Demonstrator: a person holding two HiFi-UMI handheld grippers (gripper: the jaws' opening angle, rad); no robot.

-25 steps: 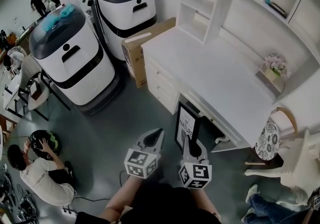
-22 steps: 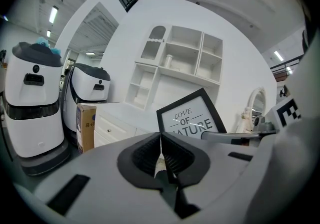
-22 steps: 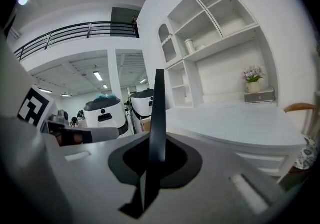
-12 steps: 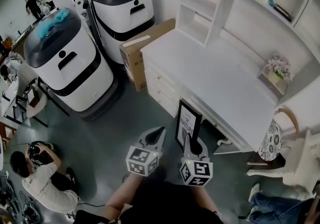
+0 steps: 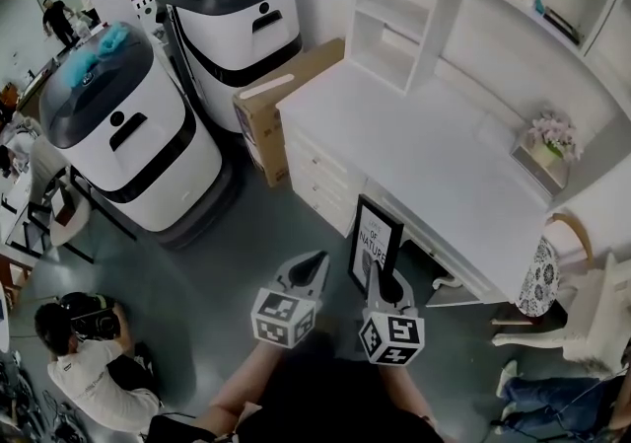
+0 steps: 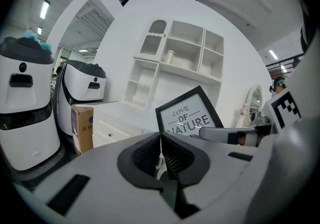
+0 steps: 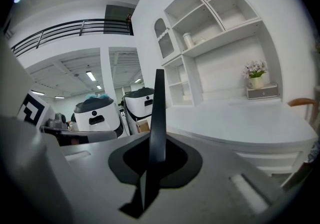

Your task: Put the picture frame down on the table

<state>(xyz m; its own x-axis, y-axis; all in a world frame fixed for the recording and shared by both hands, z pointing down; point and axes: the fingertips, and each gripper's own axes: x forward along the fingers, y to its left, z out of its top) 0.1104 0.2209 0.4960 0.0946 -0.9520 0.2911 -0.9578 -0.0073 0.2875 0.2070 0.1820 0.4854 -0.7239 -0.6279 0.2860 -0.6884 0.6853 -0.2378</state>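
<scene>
Frame (image 5: 376, 243) upright, pinched at lower edge by my right tongs (image 5: 378, 278) | left tongs (image 5: 314, 263) pressed together, empty, just beside | worktop (image 5: 424, 155) lies ahead-right; I judge right hand carries it.

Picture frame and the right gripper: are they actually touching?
Touching. The right gripper view shows the picture frame edge-on, standing between the right gripper jaws, which are closed on its lower edge.

The white table (image 5: 414, 145) carries a small box (image 5: 537, 163) topped with flowers (image 5: 552, 128).
</scene>
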